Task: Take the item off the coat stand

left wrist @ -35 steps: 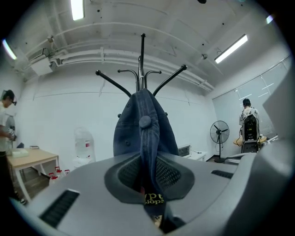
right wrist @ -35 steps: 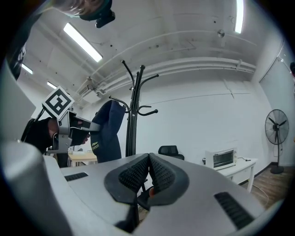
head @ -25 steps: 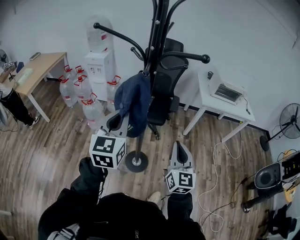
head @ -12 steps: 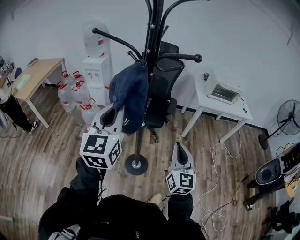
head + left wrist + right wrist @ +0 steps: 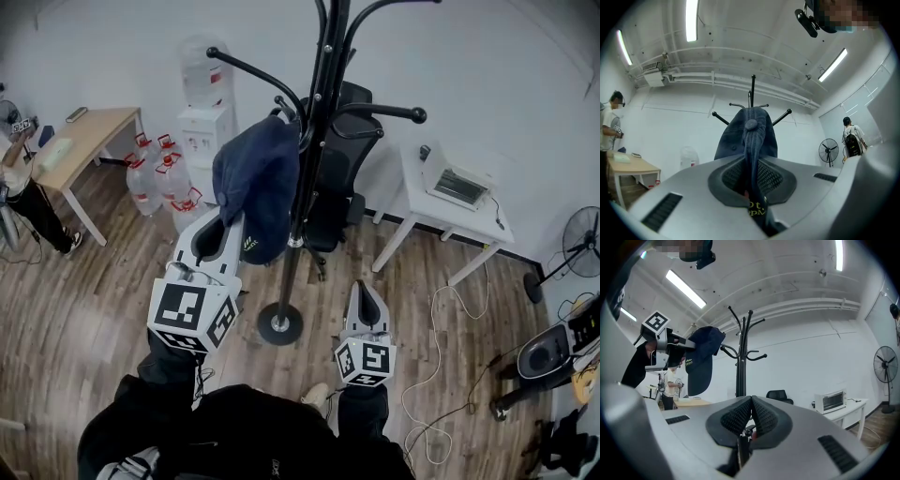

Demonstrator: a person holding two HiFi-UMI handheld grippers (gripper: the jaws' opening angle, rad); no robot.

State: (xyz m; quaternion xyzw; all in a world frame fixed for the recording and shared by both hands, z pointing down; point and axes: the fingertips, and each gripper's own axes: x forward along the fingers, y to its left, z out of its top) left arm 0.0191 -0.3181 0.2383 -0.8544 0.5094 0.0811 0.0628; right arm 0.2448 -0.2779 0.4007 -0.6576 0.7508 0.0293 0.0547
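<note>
A navy cap (image 5: 256, 178) with yellow lettering hangs from my left gripper (image 5: 232, 225), which is shut on its brim. In the left gripper view the cap (image 5: 751, 136) rises from between the closed jaws, in front of the black coat stand (image 5: 753, 93). In the head view the coat stand (image 5: 319, 122) rises just right of the cap, one curved hook (image 5: 286, 105) close above the crown; whether they touch I cannot tell. In the right gripper view the cap (image 5: 701, 362) shows left of the stand's pole (image 5: 740, 362). My right gripper (image 5: 365, 290) is shut and empty, low and right of the stand's base (image 5: 279, 323).
A black office chair (image 5: 352, 159) stands behind the stand. At the back left are a water dispenser (image 5: 206, 122) and several bottles (image 5: 155, 183). A wooden desk (image 5: 80, 141) is at the left, a white table (image 5: 455, 202) with a small oven at the right. Cables (image 5: 436, 319) lie on the floor.
My left gripper has drawn back toward me and to the left with the cap in it. The cap has shifted left, away from the pole. The right gripper has stayed put.
</note>
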